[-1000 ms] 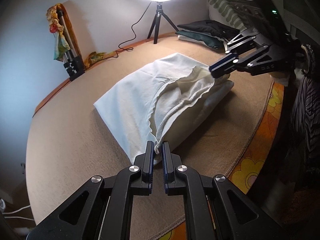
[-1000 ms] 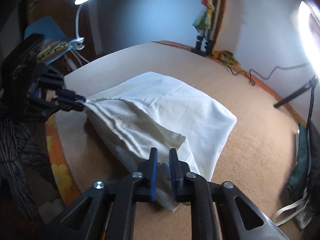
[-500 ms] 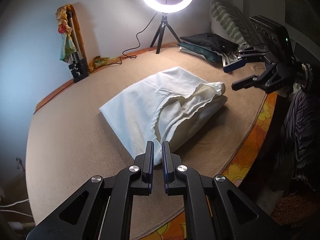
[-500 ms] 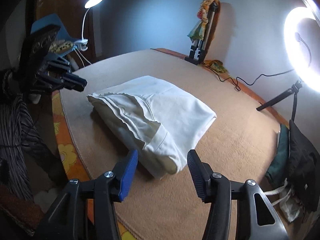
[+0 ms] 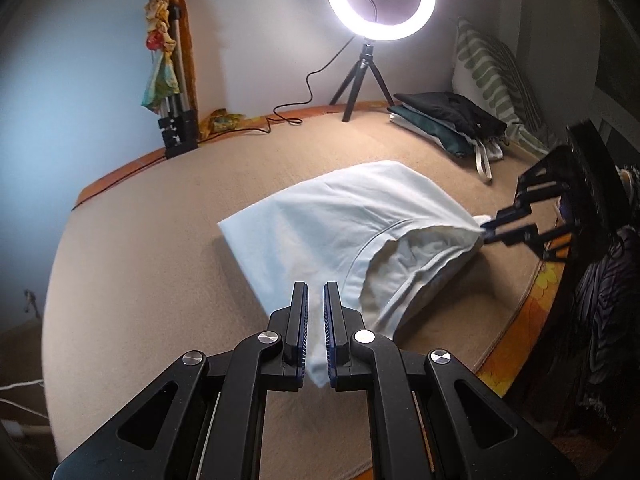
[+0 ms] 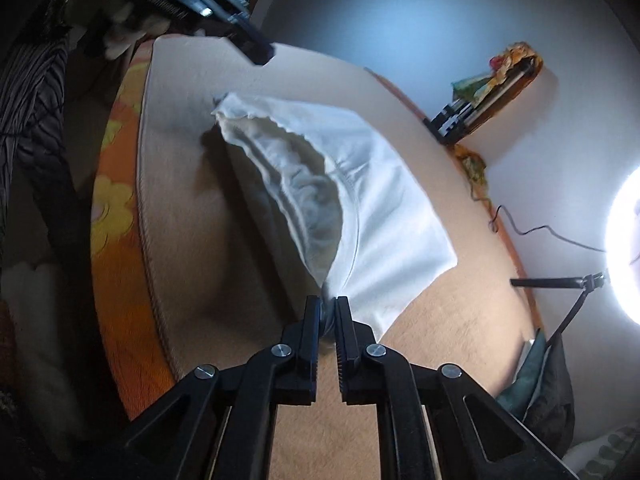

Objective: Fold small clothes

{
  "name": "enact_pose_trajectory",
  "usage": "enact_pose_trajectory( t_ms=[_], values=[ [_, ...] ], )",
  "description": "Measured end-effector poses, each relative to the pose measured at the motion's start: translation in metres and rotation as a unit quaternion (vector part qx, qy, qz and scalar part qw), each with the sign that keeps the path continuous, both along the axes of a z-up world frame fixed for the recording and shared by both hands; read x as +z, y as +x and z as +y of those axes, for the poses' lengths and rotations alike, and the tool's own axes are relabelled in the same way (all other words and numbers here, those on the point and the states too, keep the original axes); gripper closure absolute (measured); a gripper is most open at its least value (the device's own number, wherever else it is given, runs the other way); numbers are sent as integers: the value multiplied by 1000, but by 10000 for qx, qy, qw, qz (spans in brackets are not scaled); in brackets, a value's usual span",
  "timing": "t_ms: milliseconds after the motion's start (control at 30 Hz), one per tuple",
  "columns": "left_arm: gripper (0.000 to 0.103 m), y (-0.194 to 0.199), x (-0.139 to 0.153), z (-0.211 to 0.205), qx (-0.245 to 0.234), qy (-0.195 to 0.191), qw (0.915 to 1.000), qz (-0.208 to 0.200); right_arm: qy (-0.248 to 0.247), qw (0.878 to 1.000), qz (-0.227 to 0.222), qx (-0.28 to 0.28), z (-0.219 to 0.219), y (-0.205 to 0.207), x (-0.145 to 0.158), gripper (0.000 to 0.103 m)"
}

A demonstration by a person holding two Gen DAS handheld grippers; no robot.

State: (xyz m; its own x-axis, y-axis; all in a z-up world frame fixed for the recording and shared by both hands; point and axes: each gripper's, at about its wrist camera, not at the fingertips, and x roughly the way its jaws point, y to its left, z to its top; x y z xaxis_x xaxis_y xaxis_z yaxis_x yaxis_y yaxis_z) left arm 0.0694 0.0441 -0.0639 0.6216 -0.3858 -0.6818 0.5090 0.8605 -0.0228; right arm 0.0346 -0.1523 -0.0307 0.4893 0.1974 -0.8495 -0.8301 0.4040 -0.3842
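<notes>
A white garment [image 5: 320,224] lies folded on the tan blanket [image 5: 160,260], its gathered waistband gaping towards the bed's edge. My right gripper [image 6: 327,300] has its jaws closing, and a bunched waistband corner of the garment [image 6: 384,216] is pinched between the pads. The left wrist view shows that right gripper [image 5: 490,232] drawing the cloth to a point. My left gripper [image 5: 316,286] is shut above the near corner, which shows through the slit between its fingers. From the right wrist, the left gripper [image 6: 262,50] hangs clear of the cloth, with bare blanket [image 6: 440,360] between.
A lit ring light [image 5: 380,0] on a small tripod stands at the back, its cable trailing left. Folded dark clothes [image 5: 448,120] and a striped pillow [image 5: 492,68] sit back right. A folded tripod [image 5: 176,128] leans on the wall. An orange floral sheet [image 5: 532,308] edges the bed.
My right gripper let go of the garment, opened wide, rolled, and closed again on the waistband corner. The garment dropped flat in between. My left gripper rose a little off the near corner.
</notes>
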Motion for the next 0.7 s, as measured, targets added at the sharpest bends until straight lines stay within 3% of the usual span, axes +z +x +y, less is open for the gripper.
enact_pose_trajectory(
  t_ms=[33, 67, 200, 300, 367, 433, 567, 700],
  values=[
    [96, 3, -5, -5, -84, 37, 9999, 72, -7, 10000, 39, -48, -1, 0, -2, 76],
    [96, 4, -8, -8, -158, 81, 9997, 151, 77, 9999, 44, -133, -3, 1, -1, 72],
    [96, 0, -42, -15, -514, 558, 9935, 846, 978, 9923, 467, -605, -19, 9, 16, 71],
    [96, -14, -44, 0, -517, 605, 9922, 957, 1539, 9797, 634, -1119, -35, 19, 28, 70],
    [96, -19, -37, 12, -369, 521, 9937, 917, 1941, 9660, 821, -1500, -48, 31, 32, 65],
    [96, -19, -29, 19, -175, 395, 9954, 852, 2248, 9497, 953, -1961, -61, 47, 32, 52],
    [96, -11, -5, 18, 63, -66, 9983, 583, 2784, 9160, 1252, -2604, -81, 84, 32, 52],
    [93, 2, 13, -18, -111, -256, 9994, 215, 3311, 8706, 1709, -3214, -98, 126, 19, 52]
  ],
)
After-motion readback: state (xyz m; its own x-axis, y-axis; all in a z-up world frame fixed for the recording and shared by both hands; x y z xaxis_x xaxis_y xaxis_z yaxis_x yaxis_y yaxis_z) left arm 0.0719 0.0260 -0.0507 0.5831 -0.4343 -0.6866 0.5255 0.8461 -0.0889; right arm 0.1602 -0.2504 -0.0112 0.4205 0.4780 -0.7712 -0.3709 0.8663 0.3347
